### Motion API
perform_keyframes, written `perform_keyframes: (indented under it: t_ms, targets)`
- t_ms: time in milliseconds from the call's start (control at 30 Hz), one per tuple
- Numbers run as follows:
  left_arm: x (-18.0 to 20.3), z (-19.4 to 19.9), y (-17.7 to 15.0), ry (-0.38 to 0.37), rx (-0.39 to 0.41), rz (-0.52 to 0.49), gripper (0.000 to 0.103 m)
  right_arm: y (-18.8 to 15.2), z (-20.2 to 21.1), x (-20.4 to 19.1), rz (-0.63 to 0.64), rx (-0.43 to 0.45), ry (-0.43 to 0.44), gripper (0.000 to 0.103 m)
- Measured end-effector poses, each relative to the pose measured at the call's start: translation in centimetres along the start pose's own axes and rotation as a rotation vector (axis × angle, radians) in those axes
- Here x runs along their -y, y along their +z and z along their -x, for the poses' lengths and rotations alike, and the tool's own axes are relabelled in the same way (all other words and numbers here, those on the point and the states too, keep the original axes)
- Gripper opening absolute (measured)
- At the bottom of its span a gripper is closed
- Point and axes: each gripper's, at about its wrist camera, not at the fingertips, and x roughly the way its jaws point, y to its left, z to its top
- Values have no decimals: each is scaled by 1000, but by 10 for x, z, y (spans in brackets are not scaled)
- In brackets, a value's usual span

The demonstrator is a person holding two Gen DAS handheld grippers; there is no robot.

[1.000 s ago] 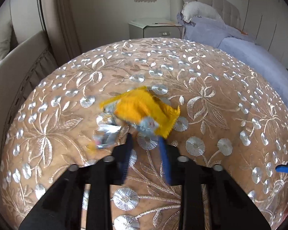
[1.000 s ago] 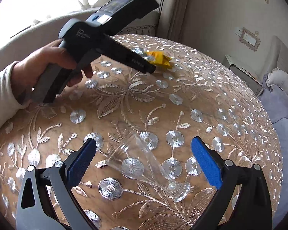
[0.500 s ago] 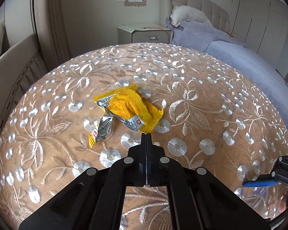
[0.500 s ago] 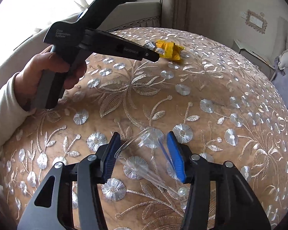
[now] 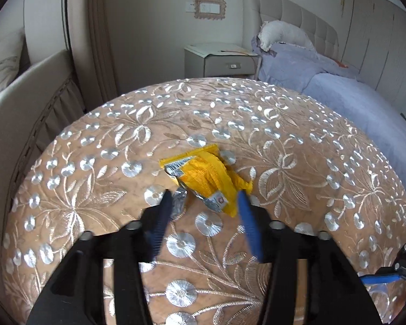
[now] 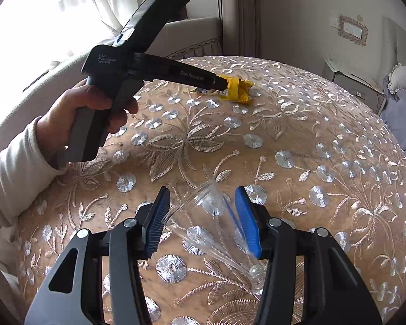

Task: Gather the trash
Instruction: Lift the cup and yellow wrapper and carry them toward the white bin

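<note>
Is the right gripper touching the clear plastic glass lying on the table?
Cannot tell. In the right wrist view the right gripper brackets the clear plastic glass, its blue fingers close alongside, but the transparent wall hides any plain contact or gap.
</note>
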Motion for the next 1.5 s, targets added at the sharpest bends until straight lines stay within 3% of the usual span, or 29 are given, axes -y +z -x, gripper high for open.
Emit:
perform_keyframes:
  t_ms: [100, 133, 200, 300, 400, 500, 533, 600, 733, 1067, 1267, 1500]
  targets:
    - [0, -8, 7, 35, -8, 26, 66, 2, 0, 3, -13, 13, 4, 51]
    - [-1, -12, 10, 49, -14, 42, 76, 2, 0, 4, -15, 16, 4, 51]
    - [-2, -22, 16, 79, -24, 77, 84, 2, -1, 5, -20, 20, 7, 51]
    - [-2, -42, 24, 88, -69, 121, 84, 2, -2, 6, -21, 19, 2, 51]
    - [0, -59, 26, 81, -107, 140, 59, 2, 1, 9, -24, 30, -4, 51]
    - [5, -60, 26, 111, -99, 121, 41, 4, 7, 12, -35, 50, -10, 51]
    - [5, -59, 26, 94, -96, 121, 27, 4, 8, 13, -38, 56, -15, 51]
    - [4, -55, 24, 85, -91, 132, 24, 5, 10, 13, -40, 64, -20, 51]
    - [6, -27, 15, 38, -28, 136, 22, 4, 19, 10, -32, 83, -44, 51]
    - [56, 97, -21, -14, 137, 16, 22, -16, 86, 0, -38, 170, -147, 51]
    - [118, 146, -53, -82, 190, -69, 22, -49, 143, 2, -78, 204, -252, 51]
    - [211, 159, -84, -233, 170, -172, 22, -103, 201, 14, -175, 214, -386, 51]
